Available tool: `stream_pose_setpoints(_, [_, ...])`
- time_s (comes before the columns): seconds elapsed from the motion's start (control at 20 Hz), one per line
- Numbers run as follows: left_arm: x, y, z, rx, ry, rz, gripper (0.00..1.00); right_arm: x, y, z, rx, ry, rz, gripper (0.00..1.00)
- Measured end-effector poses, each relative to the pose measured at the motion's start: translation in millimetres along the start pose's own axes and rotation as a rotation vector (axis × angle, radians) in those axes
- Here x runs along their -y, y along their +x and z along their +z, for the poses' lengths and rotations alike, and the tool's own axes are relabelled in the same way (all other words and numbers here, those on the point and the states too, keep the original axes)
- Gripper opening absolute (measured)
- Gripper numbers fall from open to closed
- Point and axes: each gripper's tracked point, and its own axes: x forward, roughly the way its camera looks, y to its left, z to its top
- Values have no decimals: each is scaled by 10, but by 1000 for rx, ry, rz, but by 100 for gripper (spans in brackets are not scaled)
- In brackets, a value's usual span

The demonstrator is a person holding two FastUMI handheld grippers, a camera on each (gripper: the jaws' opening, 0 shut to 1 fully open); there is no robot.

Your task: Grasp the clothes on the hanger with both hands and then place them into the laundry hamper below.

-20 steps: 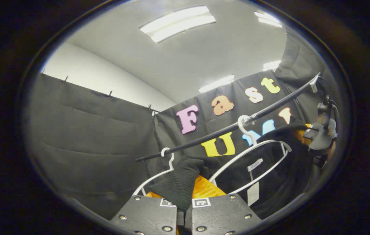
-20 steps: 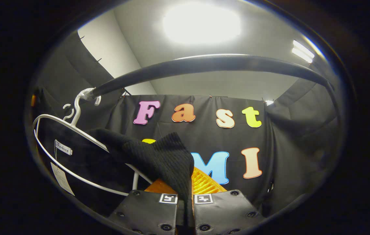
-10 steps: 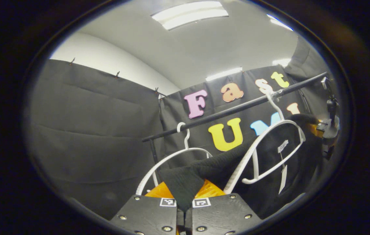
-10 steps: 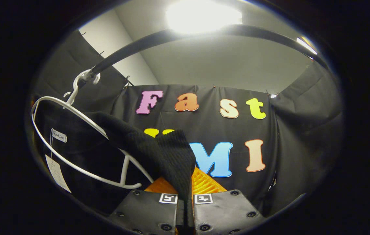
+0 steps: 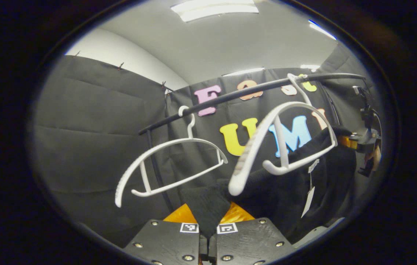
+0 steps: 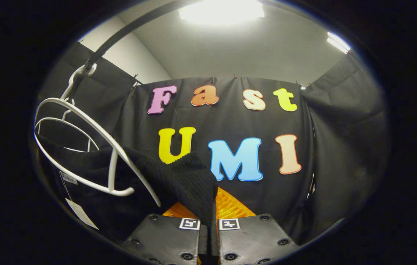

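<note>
A black knitted garment (image 5: 267, 191) stretches between both grippers, below the white hanger (image 5: 267, 143) it hung on. The hanger stays hooked on the black rail (image 5: 230, 96) and is now bare. My left gripper (image 5: 207, 235) is shut on one edge of the garment. In the right gripper view my right gripper (image 6: 209, 230) is shut on the other edge of the garment (image 6: 179, 180), with the hanger (image 6: 91, 147) to its left. A paper tag (image 5: 308, 200) dangles from the garment. The right gripper (image 5: 364, 143) also shows far right in the left gripper view.
A second bare white hanger (image 5: 168, 162) hangs on the rail to the left of the first. The rail's black upright post (image 5: 155, 165) stands behind it. Black cloth walls close in the booth on all sides.
Both grippers have moved down with the garment. It has slipped off the hanger, which now hangs above the cloth and swings free; the rail has risen in both views.
</note>
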Motion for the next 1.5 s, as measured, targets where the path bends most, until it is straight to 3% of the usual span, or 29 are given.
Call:
stream_pose_setpoints(0.1, [132,-43,-163,-26,8,-17,1,61,-25,-143,-29,4,-15,2])
stream_pose_setpoints(0.3, [259,-133,-455,-79,-13,-34,2,120,-135,-330,-64,-14,-24,7])
stream_pose_setpoints(0.45, [366,-91,-632,-112,-23,-40,1,148,-190,-505,-104,-25,-27,5])
stream_pose_setpoints(0.6, [471,-184,-788,-143,-18,-58,3,109,-383,-715,-157,-23,-12,7])
stream_pose_setpoints(0.7, [522,-366,-825,-154,-9,-70,4,86,-520,-830,-182,-32,-5,2])
stream_pose_setpoints(0.75, [547,-412,-849,-157,-8,-80,4,61,-580,-865,-192,-34,1,7])
stream_pose_setpoints(0.9, [709,-554,-886,-168,-15,-110,4,-41,-816,-954,-218,-41,22,7])
stream_pose_setpoints(1.2, [1080,-618,-772,-150,-43,-183,4,-385,-1205,-905,-236,-44,94,7])
stream_pose_setpoints(1.5, [1329,-1010,-582,-117,-76,-252,3,-970,-1620,-752,-215,-32,229,7])
